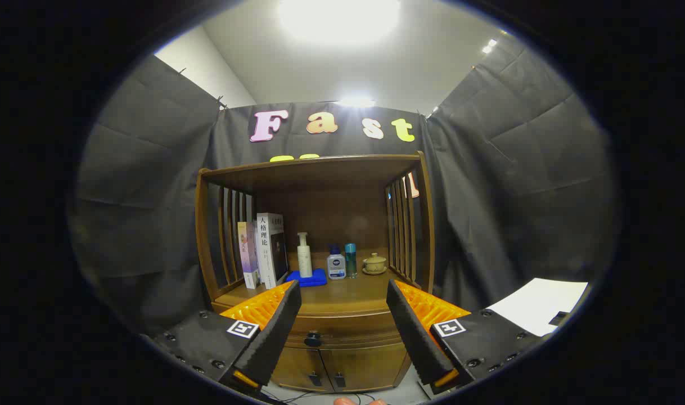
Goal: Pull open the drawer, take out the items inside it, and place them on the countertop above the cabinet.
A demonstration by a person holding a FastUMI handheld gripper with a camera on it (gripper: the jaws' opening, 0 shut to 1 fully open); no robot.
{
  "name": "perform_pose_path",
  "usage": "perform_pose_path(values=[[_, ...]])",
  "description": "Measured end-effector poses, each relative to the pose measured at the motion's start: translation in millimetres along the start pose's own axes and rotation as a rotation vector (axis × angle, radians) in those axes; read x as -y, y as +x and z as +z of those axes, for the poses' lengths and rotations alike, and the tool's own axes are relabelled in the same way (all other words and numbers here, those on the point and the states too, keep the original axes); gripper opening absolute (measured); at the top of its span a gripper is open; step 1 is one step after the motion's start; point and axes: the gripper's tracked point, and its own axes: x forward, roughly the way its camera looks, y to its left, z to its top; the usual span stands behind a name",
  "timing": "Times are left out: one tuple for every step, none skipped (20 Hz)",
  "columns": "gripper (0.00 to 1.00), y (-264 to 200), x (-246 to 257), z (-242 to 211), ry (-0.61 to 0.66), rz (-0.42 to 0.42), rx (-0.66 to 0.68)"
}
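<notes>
Wooden cabinet (314,253) ahead, drawer (342,332) shut. Hovering with gripper (342,332) spread wide, knob (312,339) between fingers. Risking slipping off small knob, or knocking bottles (336,264) on countertop (342,298).

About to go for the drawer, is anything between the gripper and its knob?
Nothing visible. The gripper is open, and the drawer knob sits between its fingers further ahead, with open air between.

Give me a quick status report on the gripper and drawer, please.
Gripper open, holding nothing. Drawer shut, its knob just ahead between the fingers. Nothing in the way.
</notes>
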Motion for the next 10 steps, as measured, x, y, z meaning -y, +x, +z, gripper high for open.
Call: perform_pose_path(values=[[0.97, 0, 1, 0, -0.002, -0.005, -0.001], [0.97, 0, -1, -2, 0.001, -0.005, -0.002], [0.97, 0, -2, -2, 0.005, -0.003, -0.004], [0.97, 1, -3, -3, 0.007, -0.003, -0.005], [0.97, 1, -4, -4, 0.004, -0.002, -0.006], [0.97, 2, -6, -5, 0.0, 0.002, -0.009], [0.97, 2, -8, -7, -0.006, 0.006, -0.013], [0.97, 3, -10, -9, -0.012, 0.01, -0.017], [0.97, 3, -13, -11, -0.017, 0.014, -0.021], [0.97, 3, -14, -13, -0.021, 0.018, -0.025]])
